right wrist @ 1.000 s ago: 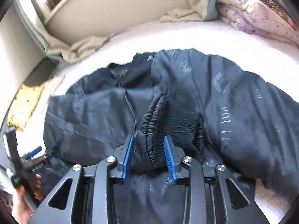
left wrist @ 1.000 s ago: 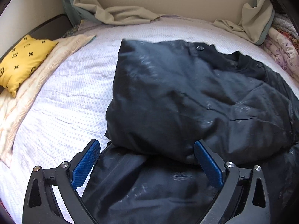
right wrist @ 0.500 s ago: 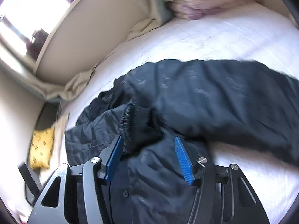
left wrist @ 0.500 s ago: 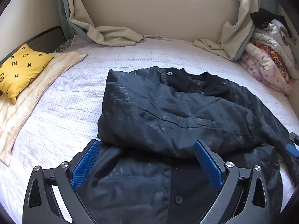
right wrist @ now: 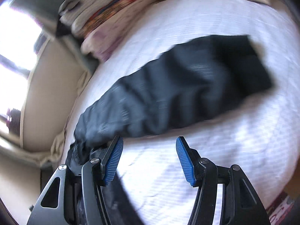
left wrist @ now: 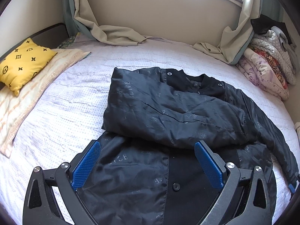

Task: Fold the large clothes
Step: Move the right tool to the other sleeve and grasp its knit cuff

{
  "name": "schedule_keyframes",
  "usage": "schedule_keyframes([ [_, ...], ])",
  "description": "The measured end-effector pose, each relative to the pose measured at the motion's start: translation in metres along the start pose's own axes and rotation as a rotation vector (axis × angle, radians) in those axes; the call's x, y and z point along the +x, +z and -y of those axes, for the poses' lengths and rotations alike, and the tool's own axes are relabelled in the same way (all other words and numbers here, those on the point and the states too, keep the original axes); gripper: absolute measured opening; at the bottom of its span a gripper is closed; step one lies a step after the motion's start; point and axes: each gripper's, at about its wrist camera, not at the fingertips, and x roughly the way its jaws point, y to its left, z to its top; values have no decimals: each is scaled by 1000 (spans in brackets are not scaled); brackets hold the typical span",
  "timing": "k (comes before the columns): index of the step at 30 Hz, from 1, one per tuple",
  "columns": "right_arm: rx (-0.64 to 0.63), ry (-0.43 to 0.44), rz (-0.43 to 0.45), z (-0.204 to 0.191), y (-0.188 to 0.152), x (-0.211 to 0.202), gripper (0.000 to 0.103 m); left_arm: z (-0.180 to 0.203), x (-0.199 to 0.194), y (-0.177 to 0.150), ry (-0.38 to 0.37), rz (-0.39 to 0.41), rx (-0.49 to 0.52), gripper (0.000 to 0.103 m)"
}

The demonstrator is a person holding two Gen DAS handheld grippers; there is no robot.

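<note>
Black jacket [left wrist: 168,112]: pale woven lettering, partly legible, "LICE" on folded sleeve, "ICE" on front panel near left edge.

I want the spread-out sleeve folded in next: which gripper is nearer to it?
Right. The right gripper hovers open beside the outstretched sleeve, over bare bedspread. The left gripper hangs open above the jacket body, farther from that sleeve.

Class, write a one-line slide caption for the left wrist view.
Open left gripper above a black jacket on a white bedspread, one sleeve folded across its front; yellow cushion at left.
</note>
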Motion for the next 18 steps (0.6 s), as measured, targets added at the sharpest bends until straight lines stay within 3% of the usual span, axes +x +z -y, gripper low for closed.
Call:
schedule_keyframes([
  [10, 194, -14, 97, 54, 31, 3, 60, 1, -6, -4, 4, 5, 7, 102],
  [15, 214, -14, 162, 57, 39, 11, 59, -2, -8, -3, 4, 10, 0, 102],
  [17, 188, -34, 184, 54, 43, 13, 50, -3, -9, -2, 2, 13, -6, 102],
  [18, 176, -48, 190, 53, 44, 13, 37, -4, -10, -1, 1, 15, -10, 102],
])
